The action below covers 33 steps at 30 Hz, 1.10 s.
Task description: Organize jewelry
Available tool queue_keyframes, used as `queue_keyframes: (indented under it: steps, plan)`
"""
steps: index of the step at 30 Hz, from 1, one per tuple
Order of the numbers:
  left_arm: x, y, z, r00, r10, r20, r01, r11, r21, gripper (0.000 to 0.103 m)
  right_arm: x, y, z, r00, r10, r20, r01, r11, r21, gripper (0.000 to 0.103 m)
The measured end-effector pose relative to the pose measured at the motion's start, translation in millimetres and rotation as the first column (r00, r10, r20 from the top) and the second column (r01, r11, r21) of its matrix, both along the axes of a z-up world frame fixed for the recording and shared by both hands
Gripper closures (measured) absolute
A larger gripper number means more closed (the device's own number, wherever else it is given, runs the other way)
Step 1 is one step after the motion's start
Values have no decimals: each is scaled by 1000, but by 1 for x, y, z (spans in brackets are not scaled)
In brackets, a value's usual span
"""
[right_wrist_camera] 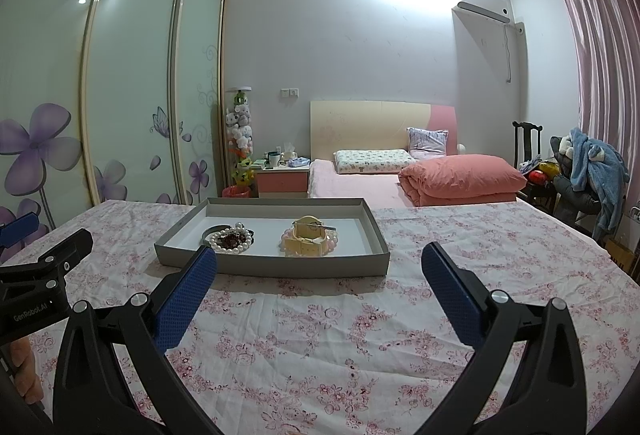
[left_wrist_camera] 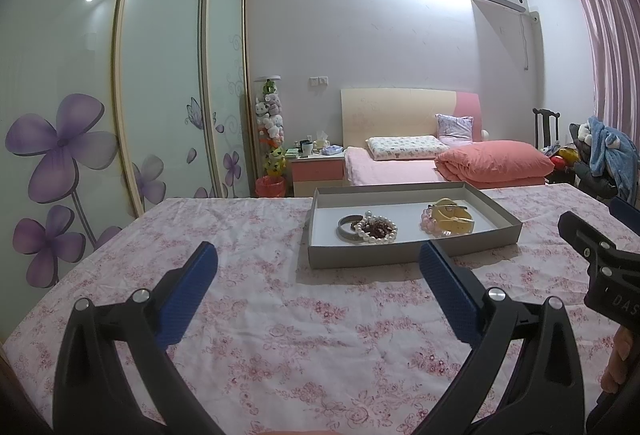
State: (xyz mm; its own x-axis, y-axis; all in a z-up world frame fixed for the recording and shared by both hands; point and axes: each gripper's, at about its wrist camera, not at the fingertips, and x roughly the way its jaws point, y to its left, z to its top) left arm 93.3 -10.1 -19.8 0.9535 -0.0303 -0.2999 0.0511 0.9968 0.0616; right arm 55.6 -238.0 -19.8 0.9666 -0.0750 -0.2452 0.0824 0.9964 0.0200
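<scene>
A shallow grey box (left_wrist_camera: 404, 255) (right_wrist_camera: 276, 264) lies on the floral cloth. In its left part lie a pearl bracelet (left_wrist_camera: 378, 235) (right_wrist_camera: 232, 245), dark red beads (left_wrist_camera: 376, 226) (right_wrist_camera: 231, 238) and a metal bangle (left_wrist_camera: 345, 226) (right_wrist_camera: 209, 231). In its right part a cream watch (left_wrist_camera: 452, 221) (right_wrist_camera: 307, 239) rests on a pink bead bracelet (left_wrist_camera: 430, 223) (right_wrist_camera: 286, 241). My left gripper (left_wrist_camera: 318, 255) is open and empty, short of the box. My right gripper (right_wrist_camera: 320, 259) is open and empty, also short of the box.
The floral cloth (left_wrist_camera: 280, 315) (right_wrist_camera: 320, 335) covers the table. Behind it stand a pink bed (left_wrist_camera: 400, 171), a nightstand (left_wrist_camera: 318, 171), a sliding wardrobe (left_wrist_camera: 120, 95) on the left and a chair with clothes (right_wrist_camera: 592, 171) on the right.
</scene>
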Motion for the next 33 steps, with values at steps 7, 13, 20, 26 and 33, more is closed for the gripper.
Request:
queue_keyframes:
  steps: [7, 13, 20, 26, 33]
  plan:
    - [0, 0, 0, 1000, 0, -1, 0, 1000, -1, 5, -2, 1, -2, 1000, 0, -2, 0, 1000, 2, 2]
    - [0, 0, 0, 1000, 0, 0, 0, 1000, 1, 4, -1, 1, -1, 1000, 0, -3, 0, 1000, 3, 2]
    - [0, 0, 1, 1000, 0, -1, 0, 1000, 0, 5, -1, 1, -1, 1000, 0, -4, 0, 1000, 4, 2]
    - [1, 0, 0, 1000, 0, -2, 0, 1000, -1, 5, 0, -1, 0, 1000, -1, -4, 1, 1000, 4, 2]
    - [1, 0, -1, 1000, -2, -3, 2, 1000, -1, 4, 0, -1, 1, 1000, -1, -4, 1, 1000, 4, 2]
